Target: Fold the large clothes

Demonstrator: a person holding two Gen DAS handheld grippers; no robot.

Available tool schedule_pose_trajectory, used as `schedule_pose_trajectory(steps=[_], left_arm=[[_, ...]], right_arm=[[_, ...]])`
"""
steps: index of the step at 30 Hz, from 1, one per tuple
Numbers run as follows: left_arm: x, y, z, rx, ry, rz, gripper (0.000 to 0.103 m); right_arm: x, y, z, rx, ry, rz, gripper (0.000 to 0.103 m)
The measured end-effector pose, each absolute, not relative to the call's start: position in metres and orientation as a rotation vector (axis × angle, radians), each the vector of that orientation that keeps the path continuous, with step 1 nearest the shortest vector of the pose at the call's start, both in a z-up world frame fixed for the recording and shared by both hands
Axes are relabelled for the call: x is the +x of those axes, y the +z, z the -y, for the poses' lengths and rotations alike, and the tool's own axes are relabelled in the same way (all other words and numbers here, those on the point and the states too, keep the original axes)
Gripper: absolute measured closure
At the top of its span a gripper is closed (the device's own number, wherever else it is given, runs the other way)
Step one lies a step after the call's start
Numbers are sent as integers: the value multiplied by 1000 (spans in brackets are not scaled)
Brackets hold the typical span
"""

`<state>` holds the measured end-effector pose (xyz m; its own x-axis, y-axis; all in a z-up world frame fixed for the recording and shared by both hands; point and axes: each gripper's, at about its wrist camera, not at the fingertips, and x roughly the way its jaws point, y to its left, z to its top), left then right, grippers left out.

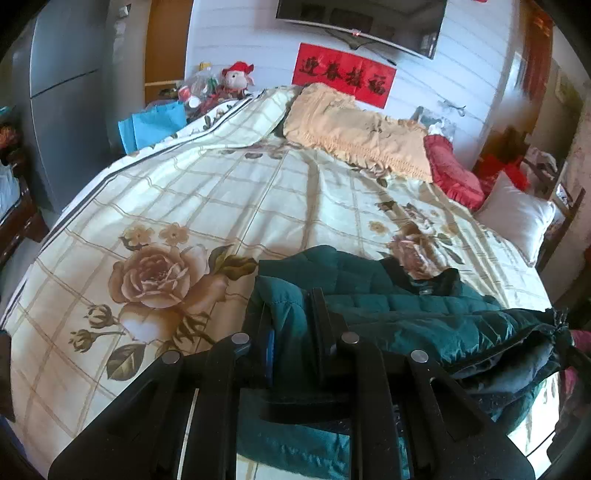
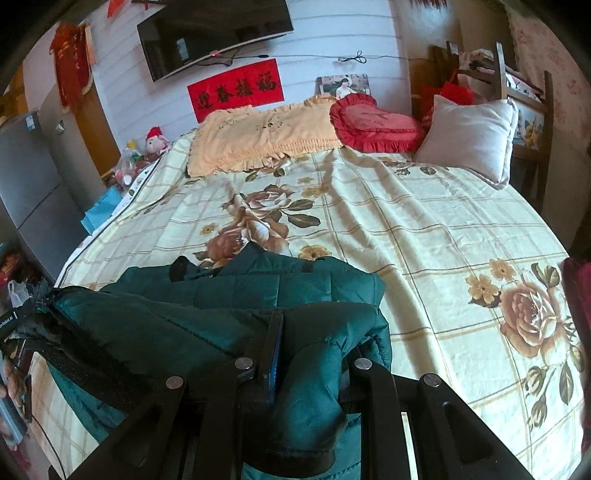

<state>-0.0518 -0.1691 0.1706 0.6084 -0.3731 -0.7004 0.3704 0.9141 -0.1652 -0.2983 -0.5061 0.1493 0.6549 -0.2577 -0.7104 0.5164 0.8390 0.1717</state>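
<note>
Cream cotton bedspread [image 1: 229, 192] with tan grid lines and brown rose prints, wrinkled, covering a wide bed. On its near edge lies a dark green quilted jacket [image 2: 207, 306], bunched and partly doubled over. Left gripper [image 1: 291, 310]: fingers clenched on a fold of the jacket. Right gripper [image 2: 314, 343]: fingers likewise pinching jacket fabric. At the far end of the bed: a peach frilled cover [image 2: 258, 140], a red heart-shaped cushion [image 2: 373, 123], a pale square pillow [image 2: 469, 138]. White panelled wall behind, bearing a red banner [image 1: 343, 75] with black characters and a dark television [image 2: 210, 33] above it. Beside the bed: a plush toy in a red hat [image 1: 236, 77], a blue bag [image 1: 155, 123], a grey cabinet [image 1: 62, 110].
</note>
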Motion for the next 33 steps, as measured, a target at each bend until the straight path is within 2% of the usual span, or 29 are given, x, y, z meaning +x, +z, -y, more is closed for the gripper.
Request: schedule_pose_trajectory(steps=[18,24,26,33], left_arm=[[13,114,196,-74,-351,-907,87],[21,104,195,-118,-383,-904,84],[24,105,193,-134,-403,-916,83],[25,127,179,-212,-478,-943,77]], right_arm=[[-225,99,548,479,-511,-784,85],[-214,84,550,507,-517,-751,75],[-215,84,552,533,-494,-722,65],[-226,98,554,594,-442,-659,46]])
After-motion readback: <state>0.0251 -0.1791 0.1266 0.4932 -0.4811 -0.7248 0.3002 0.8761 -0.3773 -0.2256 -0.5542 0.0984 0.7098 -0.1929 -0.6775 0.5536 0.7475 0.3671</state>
